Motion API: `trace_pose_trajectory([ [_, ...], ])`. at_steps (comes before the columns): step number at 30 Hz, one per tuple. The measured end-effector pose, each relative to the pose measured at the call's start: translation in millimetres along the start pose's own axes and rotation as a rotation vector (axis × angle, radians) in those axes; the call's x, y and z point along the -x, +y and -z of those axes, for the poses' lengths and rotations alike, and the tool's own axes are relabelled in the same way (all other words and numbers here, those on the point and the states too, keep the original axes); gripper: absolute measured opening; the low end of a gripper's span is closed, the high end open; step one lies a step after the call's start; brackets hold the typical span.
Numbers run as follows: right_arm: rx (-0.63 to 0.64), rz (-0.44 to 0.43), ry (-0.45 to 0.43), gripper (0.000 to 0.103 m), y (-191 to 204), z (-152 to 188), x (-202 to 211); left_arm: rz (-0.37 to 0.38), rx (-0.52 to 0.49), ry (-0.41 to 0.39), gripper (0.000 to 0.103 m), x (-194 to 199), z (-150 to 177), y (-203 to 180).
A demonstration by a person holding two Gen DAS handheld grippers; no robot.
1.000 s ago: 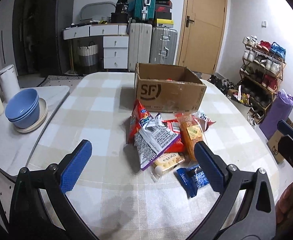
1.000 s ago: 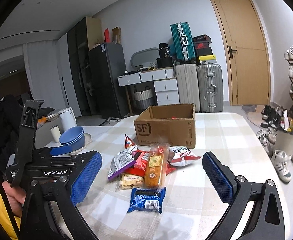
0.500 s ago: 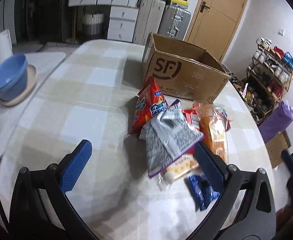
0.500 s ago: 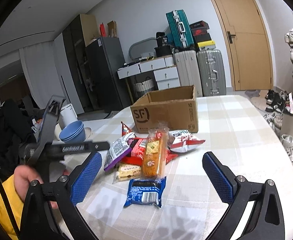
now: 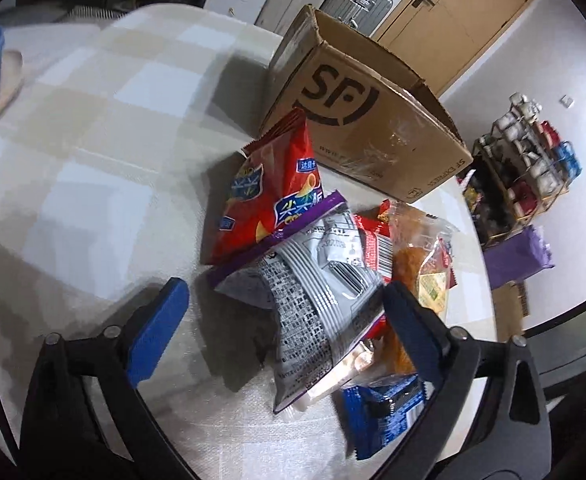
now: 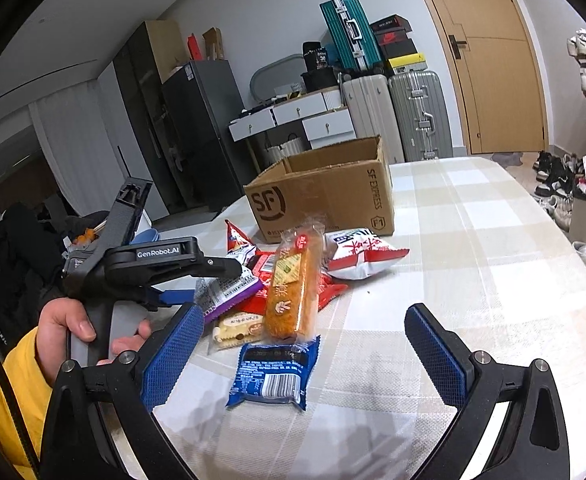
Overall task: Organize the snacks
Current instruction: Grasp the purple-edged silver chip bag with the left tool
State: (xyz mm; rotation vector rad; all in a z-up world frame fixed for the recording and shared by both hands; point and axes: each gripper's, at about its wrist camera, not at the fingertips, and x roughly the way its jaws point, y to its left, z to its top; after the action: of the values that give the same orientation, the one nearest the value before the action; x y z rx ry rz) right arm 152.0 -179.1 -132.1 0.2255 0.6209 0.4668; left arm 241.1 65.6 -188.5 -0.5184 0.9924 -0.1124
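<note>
- Right now the left gripper [image 5: 285, 316] hangs low over the snack pile, its blue pads spread wide, released, with the silver-and-purple bag [image 5: 313, 300] lying between them but not pinched.
- That silver bag leans on a red chip bag [image 5: 269, 196], which stands tilted just in front of the cardboard box [image 5: 373, 120].
- The box sits open-topped on the checked tablecloth [image 5: 93, 140], with the pile touching or almost touching its front wall; I cannot tell which.
- From the right side, the right gripper [image 6: 305, 352] is also spread open and holds nothing; it hovers above the blue packet [image 6: 273, 372], the nearest snack at the pile's edge.
- Just beyond the blue packet lies a long orange cake bar [image 6: 293, 284] in clear wrap, with a pale biscuit pack [image 6: 237, 328] to its left.
- A red-and-white bag [image 6: 357, 252] rests beside the box's corner.
- A hand [image 6: 81, 328] in a yellow sleeve grips the left tool's handle.
</note>
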Motion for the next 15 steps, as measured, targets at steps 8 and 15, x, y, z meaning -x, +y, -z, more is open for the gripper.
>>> trace_pose_trajectory([
  [8,-0.016,-0.003,0.022,0.102,-1.7,1.0,-5.6,0.063,-0.049,-0.018,0.029,3.1,-4.0,-0.7],
  [15,-0.015,-0.02,0.048,0.102,5.3,-1.3,-8.1,0.069,-0.083,-0.026,0.024,8.4,-4.1,5.8],
])
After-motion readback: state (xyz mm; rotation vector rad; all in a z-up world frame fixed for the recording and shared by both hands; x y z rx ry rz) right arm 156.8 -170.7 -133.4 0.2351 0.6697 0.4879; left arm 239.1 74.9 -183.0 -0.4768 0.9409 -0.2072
